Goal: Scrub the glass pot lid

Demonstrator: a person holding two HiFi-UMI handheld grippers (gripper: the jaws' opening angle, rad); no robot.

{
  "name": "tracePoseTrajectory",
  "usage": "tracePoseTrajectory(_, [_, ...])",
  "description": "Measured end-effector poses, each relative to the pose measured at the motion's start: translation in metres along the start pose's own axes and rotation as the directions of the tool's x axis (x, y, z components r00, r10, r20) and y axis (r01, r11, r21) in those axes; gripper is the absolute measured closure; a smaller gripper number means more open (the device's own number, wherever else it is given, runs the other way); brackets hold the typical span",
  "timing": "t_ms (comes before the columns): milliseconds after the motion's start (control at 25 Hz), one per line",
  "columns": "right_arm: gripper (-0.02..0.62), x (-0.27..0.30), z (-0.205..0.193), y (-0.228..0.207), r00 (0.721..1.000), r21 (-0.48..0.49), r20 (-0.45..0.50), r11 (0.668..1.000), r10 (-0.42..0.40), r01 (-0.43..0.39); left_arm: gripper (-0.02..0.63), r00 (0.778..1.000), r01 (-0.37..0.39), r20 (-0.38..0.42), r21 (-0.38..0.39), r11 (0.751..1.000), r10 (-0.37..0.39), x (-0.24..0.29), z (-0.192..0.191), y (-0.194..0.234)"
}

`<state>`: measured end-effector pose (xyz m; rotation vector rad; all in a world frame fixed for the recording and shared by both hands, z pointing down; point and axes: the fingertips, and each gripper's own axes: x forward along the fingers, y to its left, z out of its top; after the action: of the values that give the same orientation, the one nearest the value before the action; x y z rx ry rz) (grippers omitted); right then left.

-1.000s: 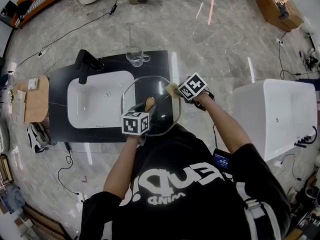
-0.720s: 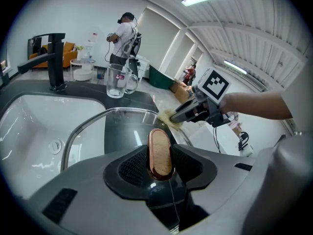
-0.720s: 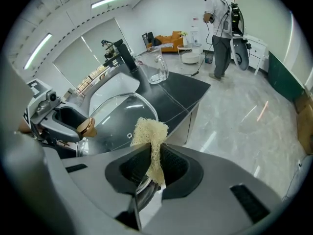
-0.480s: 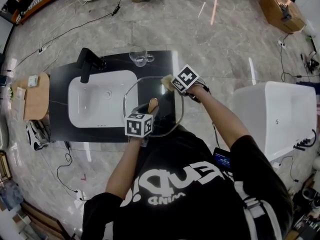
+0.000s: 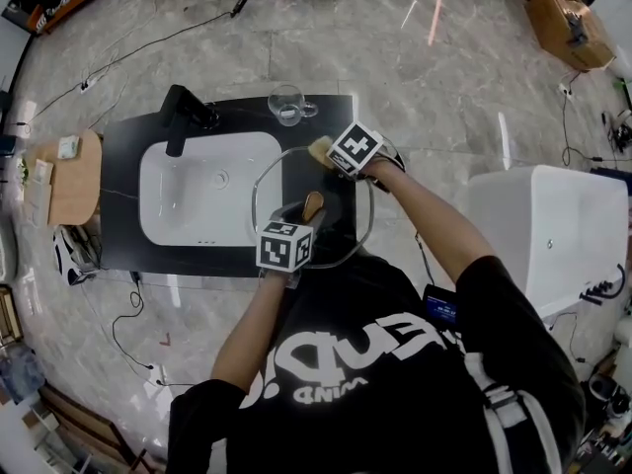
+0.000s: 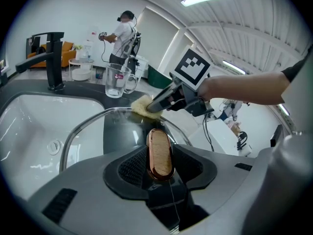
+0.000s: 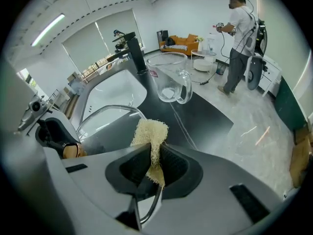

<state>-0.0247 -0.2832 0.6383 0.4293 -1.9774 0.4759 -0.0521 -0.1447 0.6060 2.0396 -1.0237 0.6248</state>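
The round glass pot lid [image 5: 341,215] sits over the black desk [image 5: 128,186], beside the white sink [image 5: 197,191]. The left gripper [image 6: 160,160] has its fingers pinching the lid's oval wooden knob [image 5: 312,205]. The right gripper [image 7: 153,163] has its fingers clamped on a pale yellow fibrous scrub pad [image 7: 149,133], which is at the lid's far rim. Scrubbing appears to be under way, but how much of the glass is already clean cannot be told.
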Motion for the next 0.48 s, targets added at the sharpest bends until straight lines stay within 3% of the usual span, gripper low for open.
tracePoseTrajectory(480, [0.546,0.021,0.045,0.032,0.999,-0.135,-0.006,0.990,0.033,-0.034,0.430,1.000,0.015,-0.014,0.013,1.000,-0.015,0.000,-0.001,0.000])
